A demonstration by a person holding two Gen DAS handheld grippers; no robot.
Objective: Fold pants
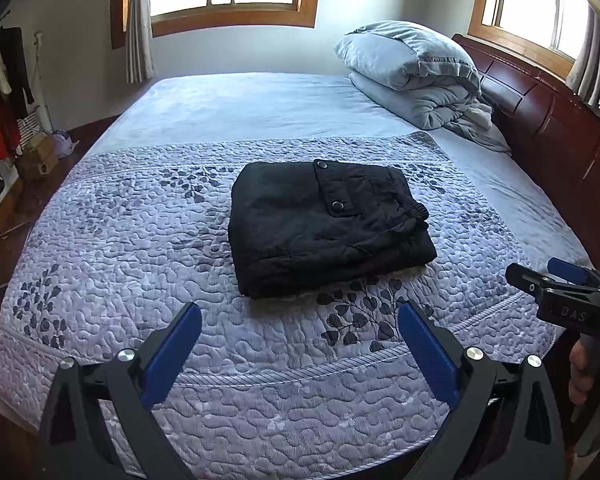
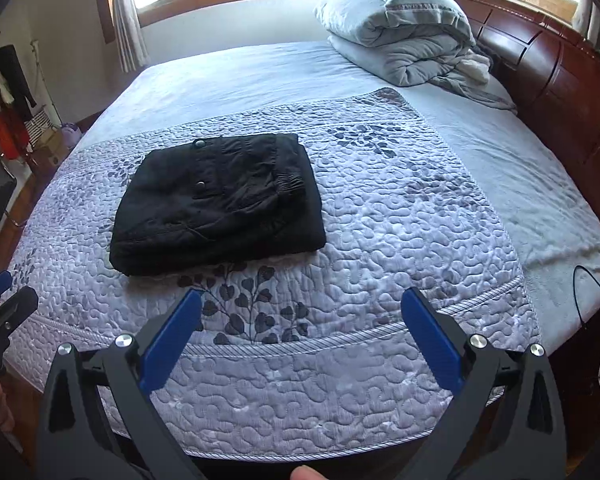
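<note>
Left claw (image 1: 300,340) wide, empty; right claw (image 2: 302,332) same. Black pants (image 1: 324,224) ahead of both on quilt (image 1: 140,280), folded — any poke now probably flops loose top layer open.

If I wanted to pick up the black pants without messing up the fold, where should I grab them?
Probably the thick near edge of the pants, coming in low from the front. The stacked layers show there, so open jaws could pinch them all together. The left gripper already faces that edge. The right gripper could take the right side, where the cuff bunches.
</note>
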